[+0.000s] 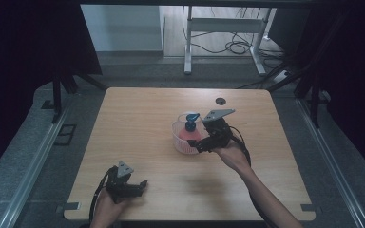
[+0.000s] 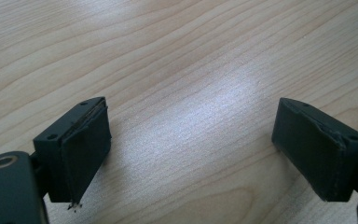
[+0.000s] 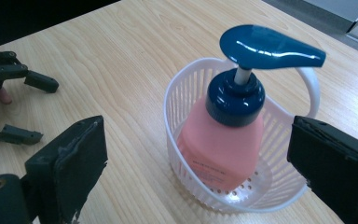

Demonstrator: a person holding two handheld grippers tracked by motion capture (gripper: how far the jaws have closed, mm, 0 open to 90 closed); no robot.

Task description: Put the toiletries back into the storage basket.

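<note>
A pink soap bottle [image 3: 219, 149] with a dark blue pump head [image 3: 270, 46] stands upright in a small white slotted basket [image 3: 186, 98] near the table's middle. My right gripper [image 3: 196, 135] is open, its jaws wide apart just short of the basket, one on each side, touching nothing. In the high view, the right gripper [image 1: 200, 146] sits at the basket's [image 1: 180, 142] near right side, with the bottle [image 1: 190, 127] inside. My left gripper [image 2: 191, 112] is open over bare wood, near the table's front left [image 1: 140, 186]. The left gripper [image 3: 14, 77] also appears far off in the right gripper view.
A small black round disc [image 1: 220, 100] sits on the wooden table [image 1: 138, 123] near its far edge. Beyond the table stand a white desk frame [image 1: 223, 26] and floor cables [image 1: 237, 46]. Dark curtains hang at both sides.
</note>
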